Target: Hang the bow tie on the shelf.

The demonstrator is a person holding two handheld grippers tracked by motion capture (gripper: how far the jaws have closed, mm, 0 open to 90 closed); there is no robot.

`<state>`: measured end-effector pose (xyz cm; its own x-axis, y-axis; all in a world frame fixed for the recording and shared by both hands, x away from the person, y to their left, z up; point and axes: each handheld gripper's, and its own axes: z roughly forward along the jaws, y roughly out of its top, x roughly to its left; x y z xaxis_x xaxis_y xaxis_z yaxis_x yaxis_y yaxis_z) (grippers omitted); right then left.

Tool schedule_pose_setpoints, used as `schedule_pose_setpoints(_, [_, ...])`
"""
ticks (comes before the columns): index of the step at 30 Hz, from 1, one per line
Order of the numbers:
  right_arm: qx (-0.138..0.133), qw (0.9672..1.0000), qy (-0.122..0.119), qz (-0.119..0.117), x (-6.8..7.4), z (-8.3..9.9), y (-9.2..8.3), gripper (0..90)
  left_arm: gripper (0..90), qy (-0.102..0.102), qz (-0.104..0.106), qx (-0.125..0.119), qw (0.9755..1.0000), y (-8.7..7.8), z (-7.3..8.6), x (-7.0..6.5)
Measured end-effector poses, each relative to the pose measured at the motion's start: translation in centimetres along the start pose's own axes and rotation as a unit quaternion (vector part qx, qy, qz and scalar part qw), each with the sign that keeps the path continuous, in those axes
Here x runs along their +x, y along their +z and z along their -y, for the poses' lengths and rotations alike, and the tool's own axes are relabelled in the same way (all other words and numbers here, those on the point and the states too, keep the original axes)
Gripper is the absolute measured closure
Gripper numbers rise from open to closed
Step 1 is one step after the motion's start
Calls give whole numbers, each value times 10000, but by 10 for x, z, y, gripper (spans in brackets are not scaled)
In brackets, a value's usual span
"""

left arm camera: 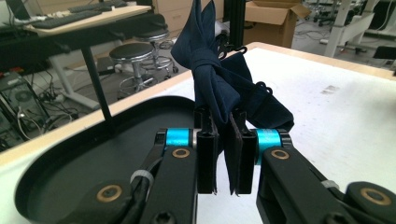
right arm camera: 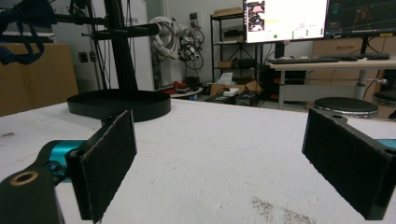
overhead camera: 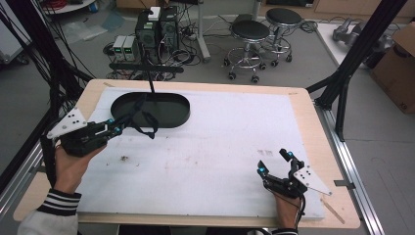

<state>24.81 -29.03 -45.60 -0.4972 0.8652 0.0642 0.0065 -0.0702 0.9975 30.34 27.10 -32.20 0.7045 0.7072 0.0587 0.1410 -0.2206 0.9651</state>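
Observation:
A dark navy bow tie [left arm camera: 219, 74] with its thin strap hangs from my left gripper [left arm camera: 223, 154], whose jaws are shut on the fabric. In the high view the bow tie [overhead camera: 139, 120] dangles over the near rim of a black oval tray [overhead camera: 171, 115] at the table's back left, with my left gripper [overhead camera: 113, 128] just left of it. The tray's floor [left arm camera: 93, 163] lies below the jaws. My right gripper [overhead camera: 275, 161] rests open near the front right of the table, its pads [right arm camera: 109, 163] wide apart with nothing between them. The tray [right arm camera: 119, 105] stands far off in that view.
A white foam sheet [overhead camera: 210, 147] covers the wooden table [overhead camera: 318, 142]. A black post [overhead camera: 149, 78] rises behind the tray. Small dark crumbs [overhead camera: 125, 158] lie on the sheet. Stools [overhead camera: 249, 36] and computer boxes [overhead camera: 154, 32] stand on the floor beyond the table.

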Motion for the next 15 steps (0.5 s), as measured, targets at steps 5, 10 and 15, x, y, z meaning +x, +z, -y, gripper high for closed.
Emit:
schedule_pose_setpoints(5, [34, 10000, 36, -10, 1, 0, 0, 90, 832, -66, -77, -33, 9999, 9, -8, 8])
schedule_pose_setpoints(10, [36, 10000, 33, -9, 1, 0, 0, 90, 832, -82, -207, -140, 9997, 16, -17, 19])
schedule_pose_setpoints(15, [38, 10000, 25, -12, 1, 0, 0, 90, 832, -110, -405, -244, 9988, 20, -23, 32])
